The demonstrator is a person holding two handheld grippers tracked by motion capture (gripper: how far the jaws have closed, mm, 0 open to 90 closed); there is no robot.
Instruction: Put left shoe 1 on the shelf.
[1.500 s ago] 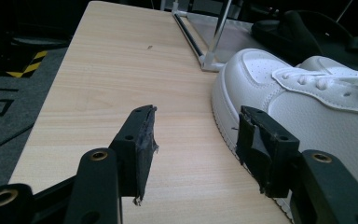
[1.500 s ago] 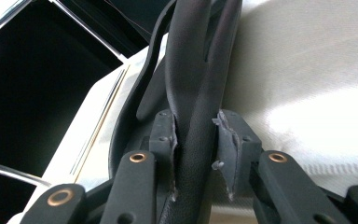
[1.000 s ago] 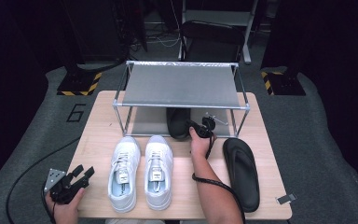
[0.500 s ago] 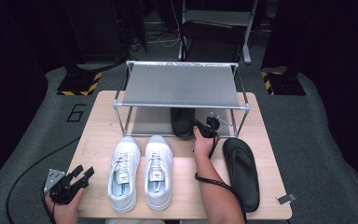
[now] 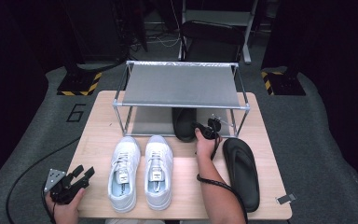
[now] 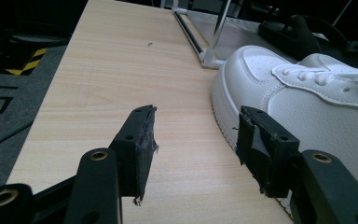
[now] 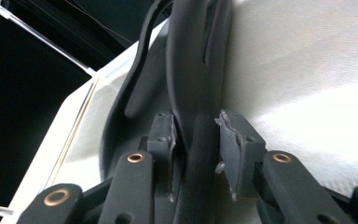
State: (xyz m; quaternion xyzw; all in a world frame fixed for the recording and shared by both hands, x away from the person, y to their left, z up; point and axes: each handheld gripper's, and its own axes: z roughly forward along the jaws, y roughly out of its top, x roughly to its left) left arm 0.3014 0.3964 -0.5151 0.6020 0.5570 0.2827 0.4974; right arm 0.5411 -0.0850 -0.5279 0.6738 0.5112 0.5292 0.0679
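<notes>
Black slipper [image 5: 184, 122] lies on the rack's lower shelf [image 5: 149, 122], right gripper [image 5: 204, 129] jaws just opening around its strap; second slipper [image 5: 241, 165] awaits on tabletop [image 5: 98, 121]

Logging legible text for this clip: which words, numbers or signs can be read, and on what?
"6": painted dark on the grey floor mat left of the table.
Insole labels in the white sneakers: too small to read.
Yellow-black hazard stripes: a marking, no text.

A lab or recording studio, not a home.
Dark equipment stands [image 5: 98, 32], loose cables [image 5: 161, 41], yellow-black hazard tape [image 5: 77, 86] and a floor number "6" [image 5: 76, 112] surround the lone wooden tabletop [image 5: 98, 135].
</notes>
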